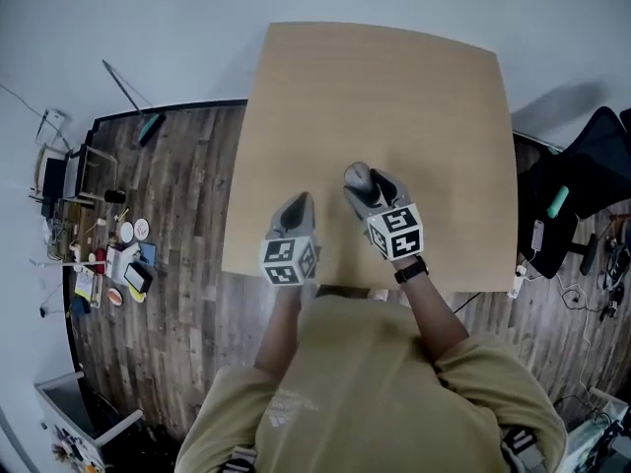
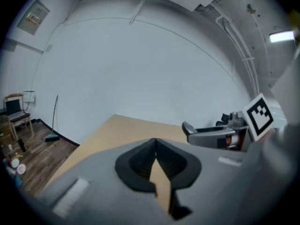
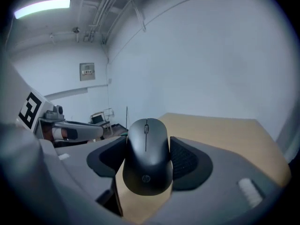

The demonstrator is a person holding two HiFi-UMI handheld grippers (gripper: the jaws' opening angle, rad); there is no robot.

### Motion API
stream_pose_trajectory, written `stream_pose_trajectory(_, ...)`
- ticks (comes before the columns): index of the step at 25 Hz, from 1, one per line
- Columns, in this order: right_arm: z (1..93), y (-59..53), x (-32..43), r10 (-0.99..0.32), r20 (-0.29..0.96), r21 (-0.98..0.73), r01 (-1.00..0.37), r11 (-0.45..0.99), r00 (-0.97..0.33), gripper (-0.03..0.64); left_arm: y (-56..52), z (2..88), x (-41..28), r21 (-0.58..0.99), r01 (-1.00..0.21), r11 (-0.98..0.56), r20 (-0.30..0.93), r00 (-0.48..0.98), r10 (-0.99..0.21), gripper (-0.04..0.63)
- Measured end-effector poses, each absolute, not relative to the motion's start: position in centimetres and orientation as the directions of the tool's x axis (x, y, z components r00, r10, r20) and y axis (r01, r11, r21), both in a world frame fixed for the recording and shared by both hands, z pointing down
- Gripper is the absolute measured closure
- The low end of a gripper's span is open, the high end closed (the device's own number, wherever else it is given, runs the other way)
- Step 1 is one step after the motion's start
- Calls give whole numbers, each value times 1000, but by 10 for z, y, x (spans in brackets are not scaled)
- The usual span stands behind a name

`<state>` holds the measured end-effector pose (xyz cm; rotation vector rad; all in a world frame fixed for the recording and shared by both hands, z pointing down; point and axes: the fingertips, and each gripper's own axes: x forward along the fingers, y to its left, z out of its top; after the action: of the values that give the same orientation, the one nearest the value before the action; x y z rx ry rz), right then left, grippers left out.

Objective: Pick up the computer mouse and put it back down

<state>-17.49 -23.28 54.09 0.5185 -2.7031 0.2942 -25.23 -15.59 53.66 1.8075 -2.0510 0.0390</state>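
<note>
While rt gripper (image 1: 373, 193) grips mouse (image 3: 147, 158), tan table (image 1: 394, 97) sits nr wall (image 1: 148, 18).

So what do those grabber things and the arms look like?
The left gripper and right gripper are grey with black ribbed pads and a white cube of black square markers. A black watch sits on the right wrist; the sleeves are tan.
</note>
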Motion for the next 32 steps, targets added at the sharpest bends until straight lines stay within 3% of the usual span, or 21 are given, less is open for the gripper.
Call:
stream_pose_trajectory(7,426,-273,-96,-541,127,-73,-552,831,-831,324,-210,437,-195,151,-988,35,114,-18,-993,594)
stream_pose_trajectory(15,359,-281,-37,-655,-44,-62,-652,755,-754,324,-236,367,-152,87,-996,-23,3,24,-1000,595)
stream_pose_trajectory(22,351,-282,-16,-672,-68,-59,-669,741,-738,324,-247,359,-132,51,-998,-26,-11,25,-1000,598)
stream_pose_trajectory(32,374,-306,24,-738,8,-72,-736,673,-675,323,-274,379,-88,98,-984,-149,14,151,-988,597)
